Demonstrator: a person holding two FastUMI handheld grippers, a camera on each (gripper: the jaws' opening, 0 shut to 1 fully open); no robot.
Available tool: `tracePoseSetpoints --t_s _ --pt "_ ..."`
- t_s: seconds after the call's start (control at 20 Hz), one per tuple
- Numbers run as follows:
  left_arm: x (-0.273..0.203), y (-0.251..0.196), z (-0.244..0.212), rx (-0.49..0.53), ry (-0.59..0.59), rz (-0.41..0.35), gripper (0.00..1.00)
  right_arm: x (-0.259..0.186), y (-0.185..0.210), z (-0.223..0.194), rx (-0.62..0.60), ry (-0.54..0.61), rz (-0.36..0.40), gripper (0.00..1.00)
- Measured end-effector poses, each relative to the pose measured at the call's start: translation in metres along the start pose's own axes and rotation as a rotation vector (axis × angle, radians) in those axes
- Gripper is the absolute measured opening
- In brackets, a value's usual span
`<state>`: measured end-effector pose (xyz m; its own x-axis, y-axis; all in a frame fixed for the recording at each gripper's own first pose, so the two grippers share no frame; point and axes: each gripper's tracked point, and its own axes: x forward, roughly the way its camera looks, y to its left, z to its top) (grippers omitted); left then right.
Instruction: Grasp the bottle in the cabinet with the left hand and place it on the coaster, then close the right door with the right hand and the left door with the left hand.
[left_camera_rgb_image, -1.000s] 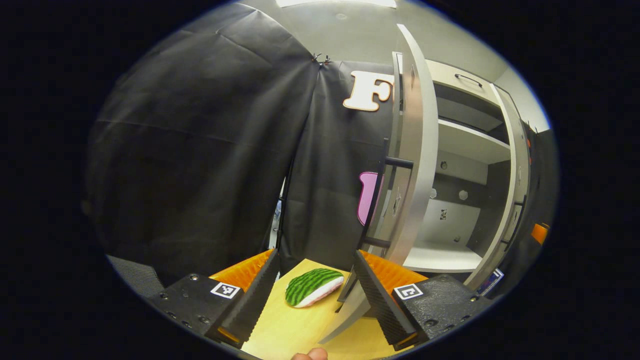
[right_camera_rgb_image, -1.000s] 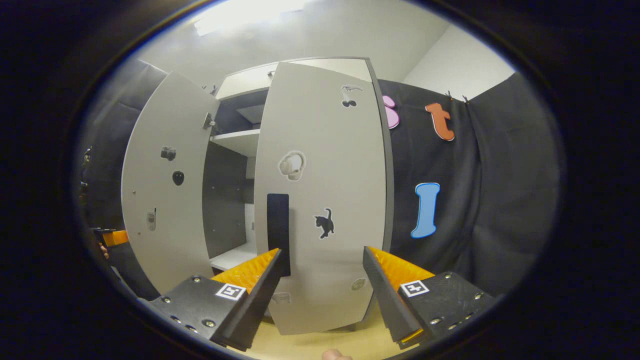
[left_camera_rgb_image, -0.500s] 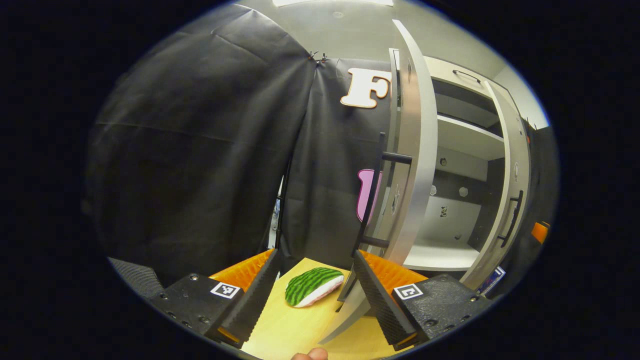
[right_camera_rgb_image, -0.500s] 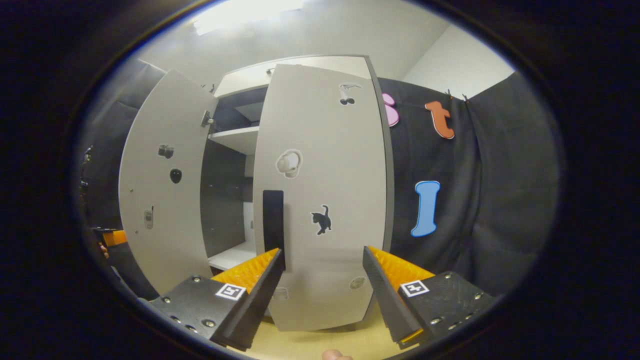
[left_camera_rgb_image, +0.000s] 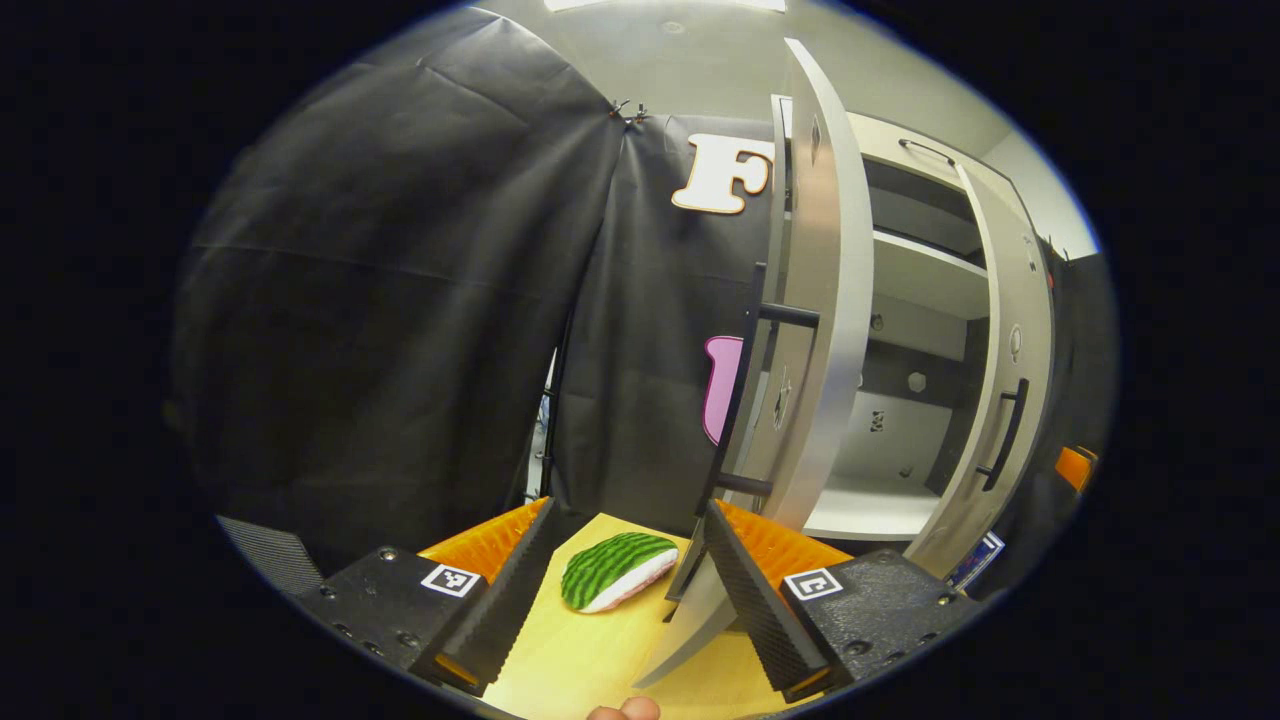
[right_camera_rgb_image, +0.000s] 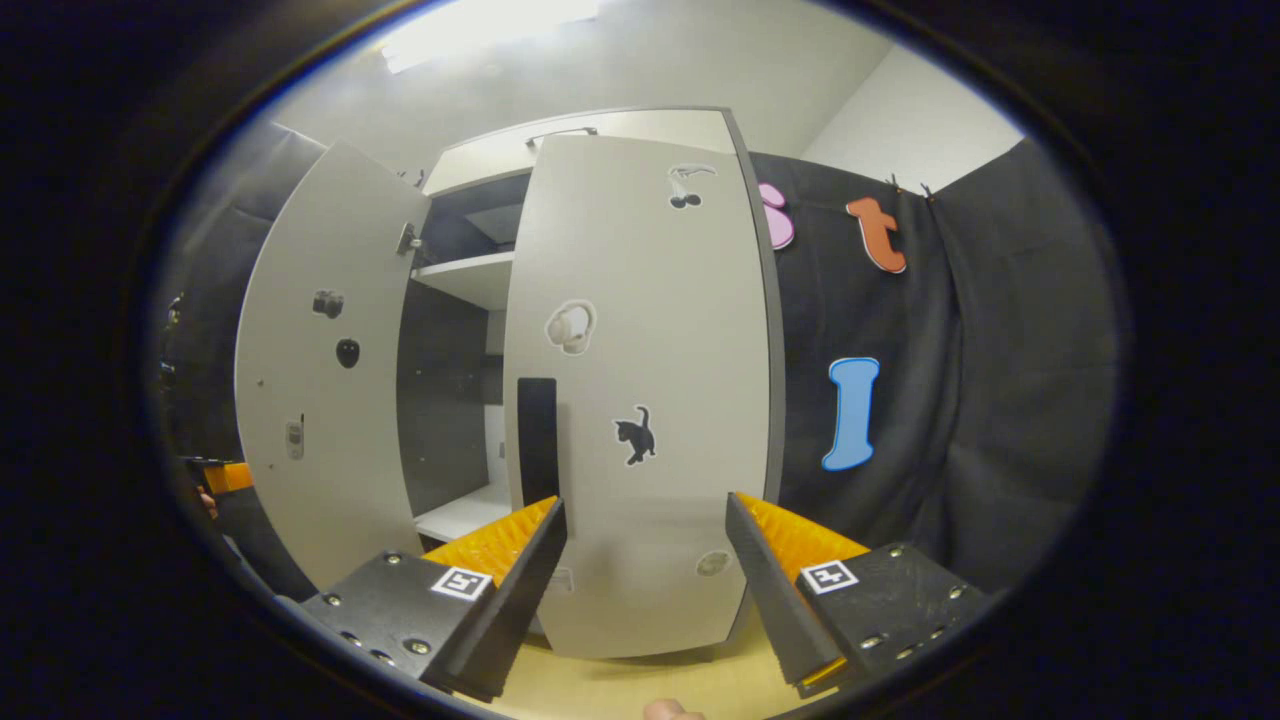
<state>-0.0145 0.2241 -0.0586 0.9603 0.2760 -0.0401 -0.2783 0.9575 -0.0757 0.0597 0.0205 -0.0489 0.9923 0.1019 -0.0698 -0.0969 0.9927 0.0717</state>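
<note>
Right gripper (right_camera_rgb_image: 645, 560) fingers spread, facing right door (right_camera_rgb_image: 640, 400) with cat sticker (right_camera_rgb_image: 633, 436); left gripper (left_camera_rgb_image: 620, 570) fingers spread beside left door (left_camera_rgb_image: 810, 330); no readable writing.

A watermelon-patterned coaster (left_camera_rgb_image: 612, 571) lies on the wooden table (left_camera_rgb_image: 580, 655).

The doors (right_camera_rgb_image: 640, 400) are pale grey with small stickers, one a black cat (right_camera_rgb_image: 634, 436). The handle (right_camera_rgb_image: 537, 440) is black. The coaster (left_camera_rgb_image: 610, 570) is striped dark and light green with a white-pink edge. The table (left_camera_rgb_image: 590, 650) is yellow wood.
</note>
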Motion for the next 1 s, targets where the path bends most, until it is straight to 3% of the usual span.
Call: tracePoseSetpoints --t_s 0.35,0.75,0.95,1.0 --pt "-0.004 -0.051 -0.010 -0.009 0.025 -0.130 0.95 -0.002 -0.003 0.000 0.000 -0.002 0.004 0.93" --pt "-0.002 -0.120 -0.023 0.016 0.051 -0.290 0.95 -0.015 -0.031 0.001 -0.001 -0.006 -0.057 0.93" --pt "0.001 -0.137 -0.027 0.009 0.061 -0.322 0.92 -0.020 -0.044 0.002 0.003 -0.006 -0.088 0.93" --pt "0.002 -0.140 -0.027 0.004 0.062 -0.330 0.95 -0.021 -0.046 0.002 0.004 -0.007 -0.092 0.93"
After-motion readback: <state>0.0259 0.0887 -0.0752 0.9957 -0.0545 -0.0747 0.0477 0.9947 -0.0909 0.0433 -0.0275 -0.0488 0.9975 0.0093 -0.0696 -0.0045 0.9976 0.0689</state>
